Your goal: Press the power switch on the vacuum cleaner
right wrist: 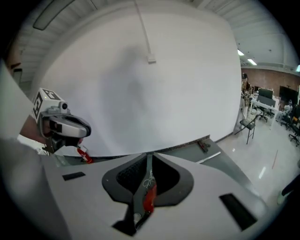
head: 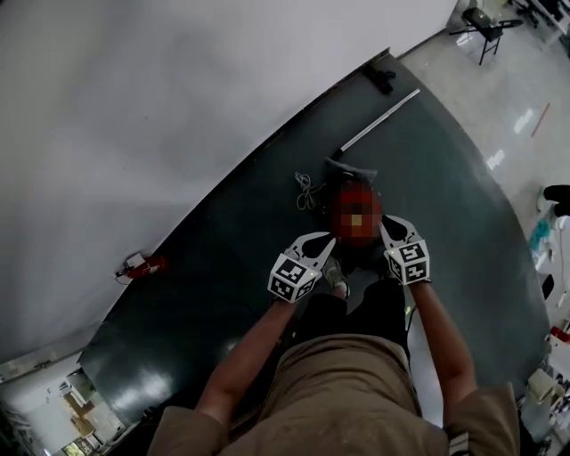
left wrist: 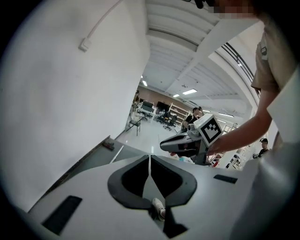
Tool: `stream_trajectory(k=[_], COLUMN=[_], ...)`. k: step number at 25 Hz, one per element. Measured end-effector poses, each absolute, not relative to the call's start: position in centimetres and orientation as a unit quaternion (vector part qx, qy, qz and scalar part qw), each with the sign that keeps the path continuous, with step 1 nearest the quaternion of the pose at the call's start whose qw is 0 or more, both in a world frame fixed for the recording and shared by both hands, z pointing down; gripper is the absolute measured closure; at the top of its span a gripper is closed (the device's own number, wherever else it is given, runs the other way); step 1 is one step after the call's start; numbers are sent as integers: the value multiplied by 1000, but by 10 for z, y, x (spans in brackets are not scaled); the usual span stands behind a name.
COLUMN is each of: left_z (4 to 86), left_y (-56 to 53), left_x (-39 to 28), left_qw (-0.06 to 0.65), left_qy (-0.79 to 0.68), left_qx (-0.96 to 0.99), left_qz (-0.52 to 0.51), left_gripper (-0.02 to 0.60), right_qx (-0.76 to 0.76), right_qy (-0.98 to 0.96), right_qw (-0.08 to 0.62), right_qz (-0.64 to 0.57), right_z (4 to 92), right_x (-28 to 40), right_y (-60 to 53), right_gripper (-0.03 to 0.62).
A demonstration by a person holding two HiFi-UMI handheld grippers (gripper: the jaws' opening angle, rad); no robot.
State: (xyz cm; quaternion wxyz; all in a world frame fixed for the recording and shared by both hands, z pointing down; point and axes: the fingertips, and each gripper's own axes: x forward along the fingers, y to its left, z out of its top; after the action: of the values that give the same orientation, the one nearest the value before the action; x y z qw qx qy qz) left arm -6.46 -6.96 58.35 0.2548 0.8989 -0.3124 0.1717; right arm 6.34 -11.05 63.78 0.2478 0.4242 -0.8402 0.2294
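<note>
In the head view the vacuum cleaner (head: 350,169) lies on a dark floor mat (head: 240,267) just beyond my feet. Its red body is mostly under a mosaic patch. A silver wand (head: 381,116) runs away to the floor head (head: 383,80). No power switch can be made out. My left gripper (head: 324,240) and right gripper (head: 386,226) hover on either side of the body, both shut and empty. In the right gripper view a strip of the red body (right wrist: 148,198) shows below the shut right gripper (right wrist: 149,155). The left gripper (left wrist: 150,158) shows only a shoe (left wrist: 158,208) through its slit.
A loose cord (head: 306,191) lies on the mat left of the vacuum. A white wall (head: 160,107) borders the mat, with a small red object (head: 147,264) at its foot. Chairs and desks (head: 488,25) stand on the glossy floor to the right.
</note>
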Motion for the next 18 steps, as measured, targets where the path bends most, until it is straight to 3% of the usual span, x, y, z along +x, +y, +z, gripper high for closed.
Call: stream_trajectory(k=[11,18], left_z=[404,333], left_y=[-107,-145], left_x=[-89,-116], left_qw=[169,104], left_qy=[-328,-354], left_qx=[924,926], left_qz=[103,80], left_gripper=[574,574], right_qx=[470,537], right_qy=[-859,-830], right_qw=[177,142], right_qz=[102,50], right_z=[405,323], right_x=[102,172], right_y=[-137,-140], right_gripper=[571,571])
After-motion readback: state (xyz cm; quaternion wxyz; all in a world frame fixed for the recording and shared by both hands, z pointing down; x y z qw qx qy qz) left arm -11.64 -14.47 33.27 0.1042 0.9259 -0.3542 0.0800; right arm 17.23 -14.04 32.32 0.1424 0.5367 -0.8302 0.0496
